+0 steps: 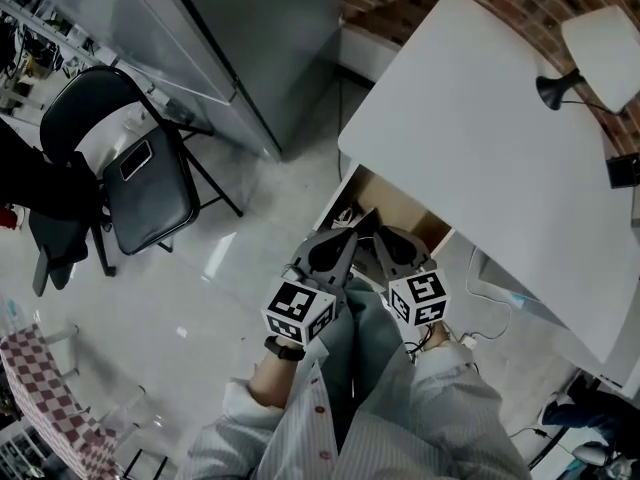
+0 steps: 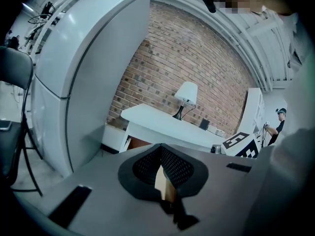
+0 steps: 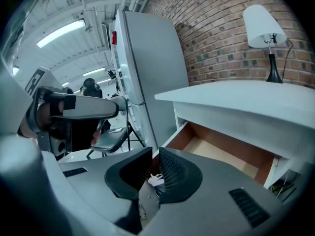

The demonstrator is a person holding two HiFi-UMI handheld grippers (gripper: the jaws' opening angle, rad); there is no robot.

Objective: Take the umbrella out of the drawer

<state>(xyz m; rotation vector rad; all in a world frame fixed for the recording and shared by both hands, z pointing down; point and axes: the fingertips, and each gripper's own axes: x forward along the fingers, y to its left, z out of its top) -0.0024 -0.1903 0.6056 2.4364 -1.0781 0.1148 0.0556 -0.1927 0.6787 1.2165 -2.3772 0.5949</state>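
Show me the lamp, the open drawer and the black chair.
lamp [image 3: 263, 26]: right gripper view, on its shade.
drawer [image 3: 221, 150]: right gripper view, on its bare floor.
chair [image 1: 155, 203]: head view, on its seat.

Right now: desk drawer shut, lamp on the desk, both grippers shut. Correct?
Not quite: the drawer is open, pulled out from under the desk. The right gripper view shows its wooden inside. The rest holds: the lamp is on the desk, and the left gripper and right gripper are shut.

Closed tongs [image 3: 154, 155], open drawer [image 3: 221, 151], white desk [image 3: 246, 98], lamp [image 3: 263, 22]
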